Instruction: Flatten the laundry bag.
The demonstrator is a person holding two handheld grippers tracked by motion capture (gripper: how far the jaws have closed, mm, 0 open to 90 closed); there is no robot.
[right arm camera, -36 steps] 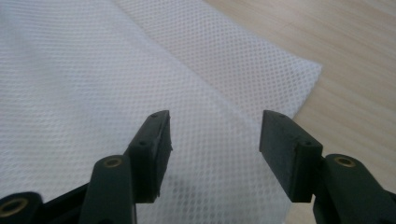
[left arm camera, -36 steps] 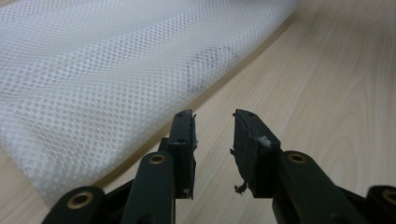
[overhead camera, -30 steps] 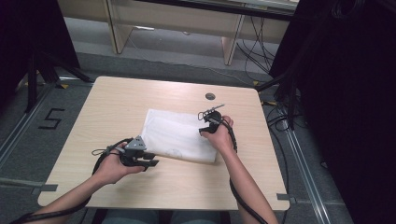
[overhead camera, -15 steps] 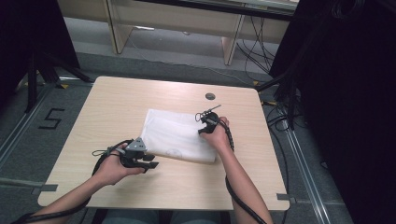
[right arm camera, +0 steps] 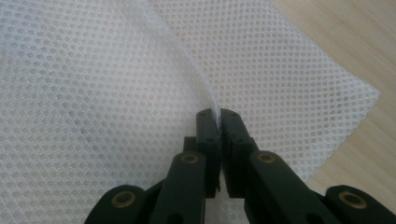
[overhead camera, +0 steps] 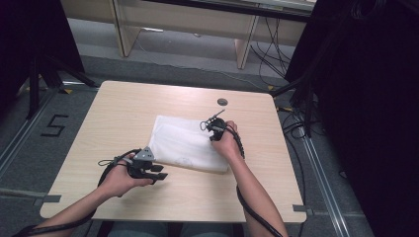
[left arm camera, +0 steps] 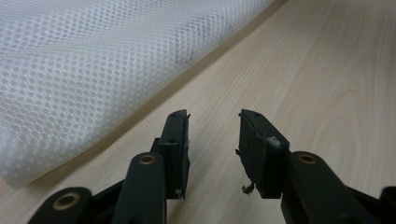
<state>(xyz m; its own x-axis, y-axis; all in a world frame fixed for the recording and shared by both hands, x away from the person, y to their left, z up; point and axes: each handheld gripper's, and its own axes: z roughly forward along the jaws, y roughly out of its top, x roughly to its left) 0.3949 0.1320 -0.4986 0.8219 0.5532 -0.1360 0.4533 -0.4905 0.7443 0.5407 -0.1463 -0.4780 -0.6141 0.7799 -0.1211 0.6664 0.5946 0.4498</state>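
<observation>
White mesh cloth in right tongs

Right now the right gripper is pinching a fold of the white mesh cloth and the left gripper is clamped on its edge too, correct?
Not quite. The left gripper is open over bare table, beside the white mesh cloth, as the left gripper view shows. The right gripper does pinch a fold.

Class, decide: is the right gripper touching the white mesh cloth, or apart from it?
Touching. In the right gripper view, the right gripper is shut on a raised fold of the white mesh cloth, pinched between its fingers.
</observation>
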